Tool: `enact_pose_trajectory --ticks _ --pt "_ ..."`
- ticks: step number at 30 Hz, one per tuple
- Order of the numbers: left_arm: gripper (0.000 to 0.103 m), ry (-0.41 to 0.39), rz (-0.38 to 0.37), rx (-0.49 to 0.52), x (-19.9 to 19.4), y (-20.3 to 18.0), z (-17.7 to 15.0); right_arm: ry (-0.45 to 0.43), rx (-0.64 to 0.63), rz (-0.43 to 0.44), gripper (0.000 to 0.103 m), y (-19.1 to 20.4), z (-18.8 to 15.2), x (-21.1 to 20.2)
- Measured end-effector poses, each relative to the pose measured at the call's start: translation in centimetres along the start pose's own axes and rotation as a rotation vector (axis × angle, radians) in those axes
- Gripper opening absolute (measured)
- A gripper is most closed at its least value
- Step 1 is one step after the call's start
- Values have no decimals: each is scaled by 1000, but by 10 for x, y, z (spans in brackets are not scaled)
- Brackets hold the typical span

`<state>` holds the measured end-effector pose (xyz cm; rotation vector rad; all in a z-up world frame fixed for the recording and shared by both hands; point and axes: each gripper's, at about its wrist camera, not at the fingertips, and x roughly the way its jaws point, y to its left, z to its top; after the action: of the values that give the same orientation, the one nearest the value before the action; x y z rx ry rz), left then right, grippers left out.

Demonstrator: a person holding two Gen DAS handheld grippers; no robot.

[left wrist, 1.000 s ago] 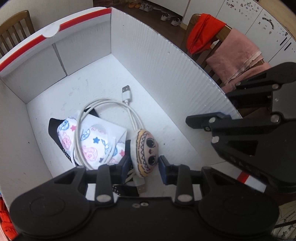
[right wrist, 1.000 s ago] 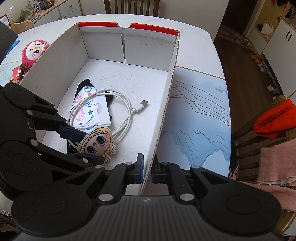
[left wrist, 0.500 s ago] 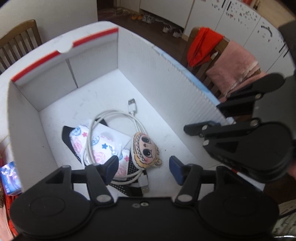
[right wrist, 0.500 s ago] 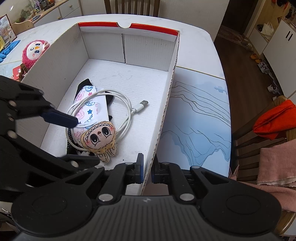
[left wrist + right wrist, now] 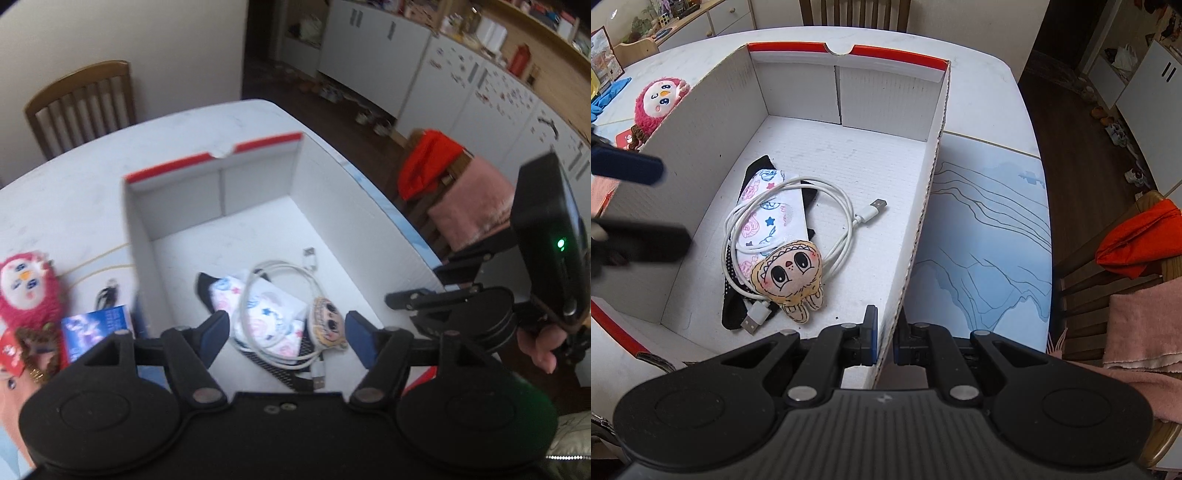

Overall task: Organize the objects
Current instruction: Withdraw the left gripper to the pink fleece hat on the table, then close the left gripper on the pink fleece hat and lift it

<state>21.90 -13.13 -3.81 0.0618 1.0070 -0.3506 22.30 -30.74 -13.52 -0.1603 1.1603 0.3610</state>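
The box wall [image 5: 916, 236] is pinched by the right gripper [image 5: 884, 341]; the left gripper [image 5: 286, 341] is held spread above the doll [image 5: 790, 273].

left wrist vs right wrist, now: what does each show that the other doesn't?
Left wrist only: open left gripper above the box, blue booklet on the table outside it, the person's hand.

Right wrist only: right gripper clamped on the box's side wall, blue placemat.

Both: white box, doll face plush, white USB cable, patterned pouch, pink plush.
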Motion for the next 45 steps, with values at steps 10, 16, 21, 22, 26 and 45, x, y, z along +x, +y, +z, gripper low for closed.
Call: enact_pose_trajectory --ticks 10,16,21,22,26,45 --pt "81 -58 115 -119 -38 50 -25 2 -3 -2 7 1 0 0" --pt "94 -70 221 -225 -56 93 -48 3 -5 -4 7 2 0 0" --pt "101 -72 302 -344 -68 129 -70 4 -5 -3 7 2 0 0" --pt "102 -70 316 -363 -71 136 -75 4 -5 -3 7 2 0 0" --pt "102 -56 390 -426 -80 163 -94 4 -5 -3 7 2 0 0" --pt "102 102 410 -588 -20 224 -143 17 -15 -10 7 3 0 4"
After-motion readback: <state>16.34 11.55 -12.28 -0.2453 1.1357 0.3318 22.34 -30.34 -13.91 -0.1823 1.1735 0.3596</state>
